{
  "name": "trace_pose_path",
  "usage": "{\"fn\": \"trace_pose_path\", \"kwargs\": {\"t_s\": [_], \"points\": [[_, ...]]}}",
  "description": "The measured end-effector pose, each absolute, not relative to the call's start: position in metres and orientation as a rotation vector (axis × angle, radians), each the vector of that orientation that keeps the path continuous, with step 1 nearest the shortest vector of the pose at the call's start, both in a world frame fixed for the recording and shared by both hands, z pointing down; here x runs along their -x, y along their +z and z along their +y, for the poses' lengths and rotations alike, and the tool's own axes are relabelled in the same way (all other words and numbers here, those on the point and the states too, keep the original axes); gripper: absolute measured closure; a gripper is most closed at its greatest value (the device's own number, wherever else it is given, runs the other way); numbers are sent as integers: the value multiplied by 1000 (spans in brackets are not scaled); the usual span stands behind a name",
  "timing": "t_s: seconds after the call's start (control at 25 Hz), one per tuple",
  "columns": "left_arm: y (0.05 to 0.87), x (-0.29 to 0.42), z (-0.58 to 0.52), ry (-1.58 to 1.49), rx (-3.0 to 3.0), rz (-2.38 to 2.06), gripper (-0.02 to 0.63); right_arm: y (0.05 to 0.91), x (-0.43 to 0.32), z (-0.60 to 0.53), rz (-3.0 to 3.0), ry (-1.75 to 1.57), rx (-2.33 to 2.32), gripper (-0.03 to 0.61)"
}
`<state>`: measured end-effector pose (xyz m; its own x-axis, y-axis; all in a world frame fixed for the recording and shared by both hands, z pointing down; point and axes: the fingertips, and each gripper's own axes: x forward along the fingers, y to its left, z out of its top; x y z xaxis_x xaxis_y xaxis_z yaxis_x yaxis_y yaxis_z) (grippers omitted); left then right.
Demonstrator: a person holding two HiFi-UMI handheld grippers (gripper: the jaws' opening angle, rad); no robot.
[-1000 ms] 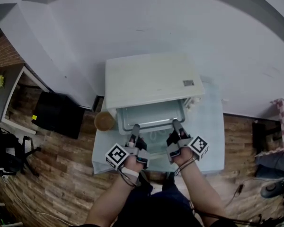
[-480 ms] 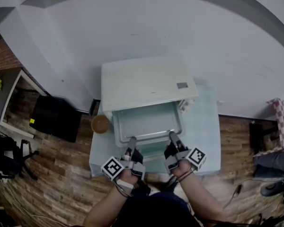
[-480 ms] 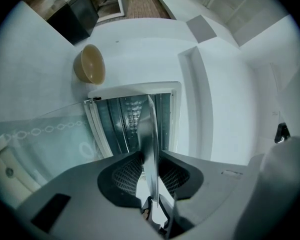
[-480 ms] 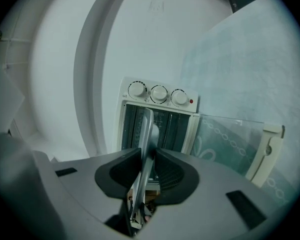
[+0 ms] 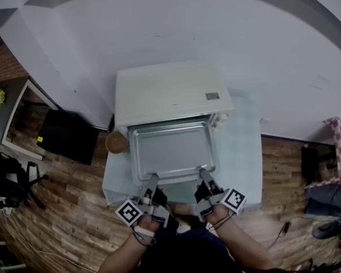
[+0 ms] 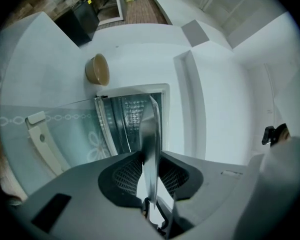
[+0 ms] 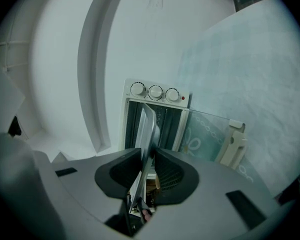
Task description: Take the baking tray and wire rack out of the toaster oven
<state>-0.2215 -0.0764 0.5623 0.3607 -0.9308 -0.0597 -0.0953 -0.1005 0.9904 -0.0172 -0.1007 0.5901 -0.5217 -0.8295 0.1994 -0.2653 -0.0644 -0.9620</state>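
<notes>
Left gripper [image 5: 153,179] and right gripper [image 5: 203,174] fingers grasp the flat baking tray [image 5: 170,150], long axis seemingly crosswise.

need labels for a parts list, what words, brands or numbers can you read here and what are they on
Nothing here reads clearly.
The grey label on top of the toaster oven: too small to read.
Marks round the knobs: blurred, unreadable.
The yellow tag on the black box: too small.
Square patterns on the marker cubes: no letters.
</notes>
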Motion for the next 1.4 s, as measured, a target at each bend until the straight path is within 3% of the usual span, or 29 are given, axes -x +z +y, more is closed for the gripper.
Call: {"fn": "trace_pose_path", "kwargs": {"t_s": [0.56,1.4], "points": [[569,150,-47,-873,-1494,-942,525,600,-56,-61,1706,-1637,1211,485],[613,-80,-81,-679,-1521,-748,522,627,-290,-45,1482,-1503,1457,483]]}}
